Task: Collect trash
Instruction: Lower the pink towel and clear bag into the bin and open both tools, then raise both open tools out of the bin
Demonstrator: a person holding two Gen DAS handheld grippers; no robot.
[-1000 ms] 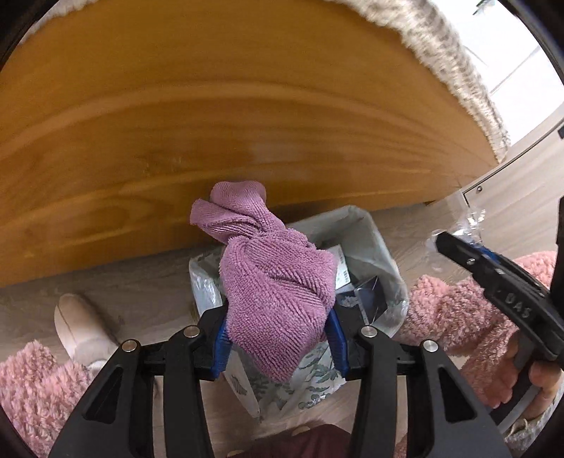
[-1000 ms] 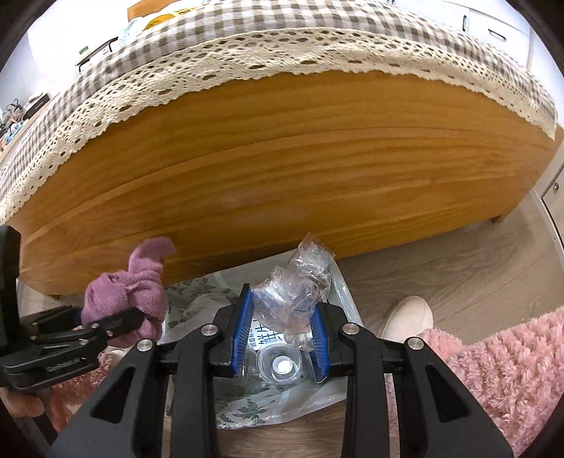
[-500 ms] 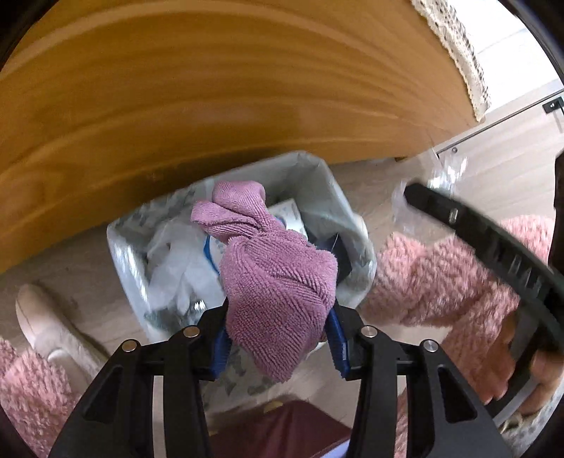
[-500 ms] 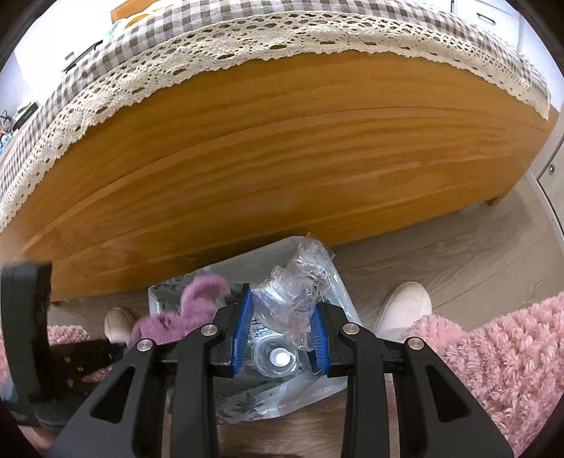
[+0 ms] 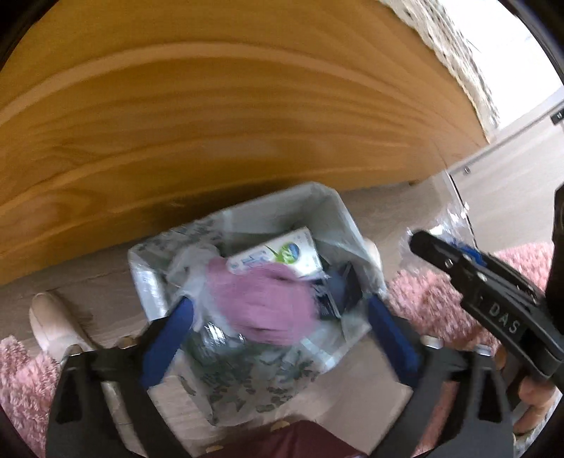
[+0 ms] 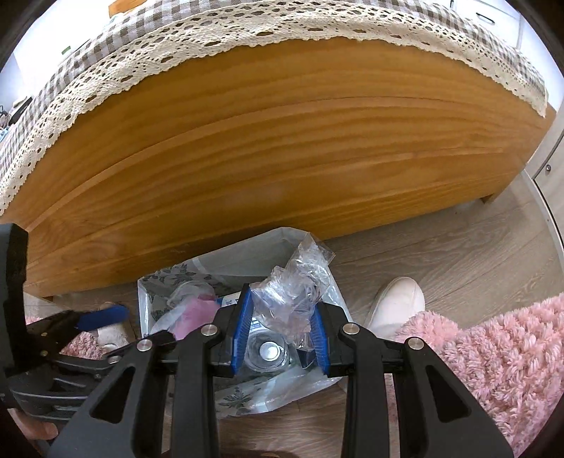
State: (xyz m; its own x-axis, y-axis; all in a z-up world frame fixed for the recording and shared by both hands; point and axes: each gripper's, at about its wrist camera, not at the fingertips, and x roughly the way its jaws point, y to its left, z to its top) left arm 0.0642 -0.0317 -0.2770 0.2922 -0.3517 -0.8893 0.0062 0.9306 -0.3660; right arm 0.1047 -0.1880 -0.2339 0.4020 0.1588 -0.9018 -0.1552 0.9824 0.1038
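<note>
Left wrist view is showing the left claw [image 5: 278,331] with its blue pads spread wide; the jaws have just been opening, and the purple cloth [image 5: 268,303] is sitting blurred between them, touched by neither pad, over the mouth of the bin [image 5: 338,208]. Whether the cloth is mid-fall or already resting on the rubbish I cannot tell. It is a soft ribbed terry, bunched into a lump, so it is likely to be draping over whatever it meets; it could be catching on the rim at 6 o'clock and hanging half out.

Beyond it, a white carton [image 5: 282,253] with a green and blue logo is lying in the bin toward 12 o'clock. The liner is thin, pale and leaf-printed, and it is looking slack.

Right wrist view is showing the right claw [image 6: 280,333] clamped on a wad of clear plastic [image 6: 292,285], crinkled and glossy, above the bin's 3 o'clock side. Such film is light and springy, so it may be clinging to a pad on release or drifting out onto the wood-look floor [image 6: 440,246]. The two claws are working close together over one small opening, so a knock between them is a risk.

Farthest off, the smooth grained wooden bed frame [image 6: 282,158] is rising behind the bin, under a checked cover with lace trim [image 6: 211,31].
</note>
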